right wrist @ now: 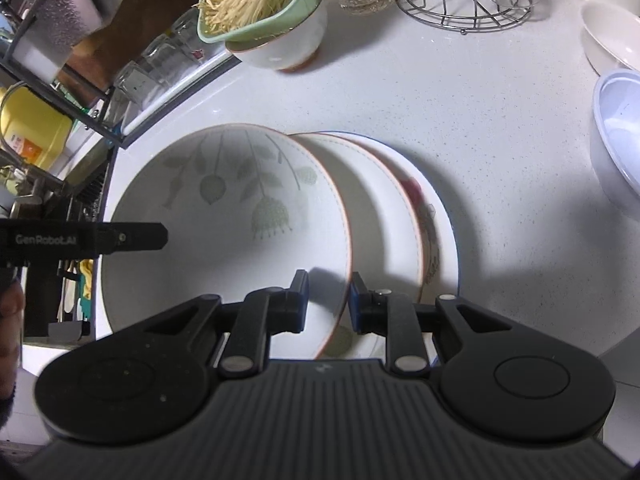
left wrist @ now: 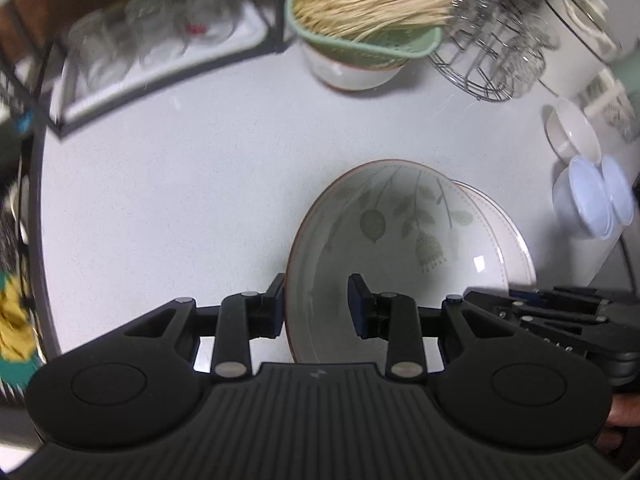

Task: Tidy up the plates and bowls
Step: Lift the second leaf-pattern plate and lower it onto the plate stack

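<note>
A: So where is the leaf-patterned bowl [right wrist: 224, 216] sitting?

B: Over the white counter [left wrist: 180, 184], tilted, leaning onto a second bowl [right wrist: 384, 216] and a flowered plate [right wrist: 430, 216] just behind it. The three overlap like fanned cards.

A: And the two tools?

B: Each one is at the bowl's rim, on opposite sides. The left gripper [left wrist: 318, 304] has one finger outside the wall and one inside. The outer pad touches the rim; the inner pad stands off from the wall, so I cannot tell if it truly clamps. The right gripper [right wrist: 329, 300] straddles the far rim with its pads nearly together, and the rim passes between them; it looks pinched.

A: Anything else nearby?

B: A green colander [left wrist: 360, 46] full of pale noodles rests on a white bowl [left wrist: 352, 74] at the back. Beside it stands a wire rack [left wrist: 480, 72] with glasses, and a tray of glass jars [left wrist: 152, 36] sits to the left. Off to the right are a small white bowl [right wrist: 612, 36] and a pale blue one [right wrist: 618, 136].
</note>
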Demonstrator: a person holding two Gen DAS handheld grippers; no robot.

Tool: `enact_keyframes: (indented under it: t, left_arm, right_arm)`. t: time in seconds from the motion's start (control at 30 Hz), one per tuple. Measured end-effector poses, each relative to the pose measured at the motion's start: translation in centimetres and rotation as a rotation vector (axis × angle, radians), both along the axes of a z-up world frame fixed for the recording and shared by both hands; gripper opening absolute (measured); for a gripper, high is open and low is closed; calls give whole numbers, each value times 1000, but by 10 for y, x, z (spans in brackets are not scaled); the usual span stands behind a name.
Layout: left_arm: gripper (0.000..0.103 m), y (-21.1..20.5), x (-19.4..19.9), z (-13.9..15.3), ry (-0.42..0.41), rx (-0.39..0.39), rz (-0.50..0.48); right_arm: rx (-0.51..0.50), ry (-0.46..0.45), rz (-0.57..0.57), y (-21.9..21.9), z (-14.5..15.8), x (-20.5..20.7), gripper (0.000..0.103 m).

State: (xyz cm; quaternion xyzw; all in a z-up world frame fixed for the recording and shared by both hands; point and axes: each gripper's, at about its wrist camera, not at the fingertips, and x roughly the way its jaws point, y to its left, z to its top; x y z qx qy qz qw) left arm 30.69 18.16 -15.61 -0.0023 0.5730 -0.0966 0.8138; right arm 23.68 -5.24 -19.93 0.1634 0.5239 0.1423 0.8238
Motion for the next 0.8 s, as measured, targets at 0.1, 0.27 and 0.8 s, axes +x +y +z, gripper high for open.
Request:
enact_keyframes:
  t: [0.1, 0.27, 0.8]
  left_arm:
    - [36, -4, 2, -5, 15, -2, 1]
    - [36, -12, 3, -9, 8, 42, -25]
    - [37, -6, 2, -5, 0, -6, 69]
  right_arm:
    - [-11, -8, 2, -4, -1, 1, 24]
    - [-30, -23, 21, -7, -1, -1, 24]
    - [-55, -80, 5, -9, 4, -7, 25]
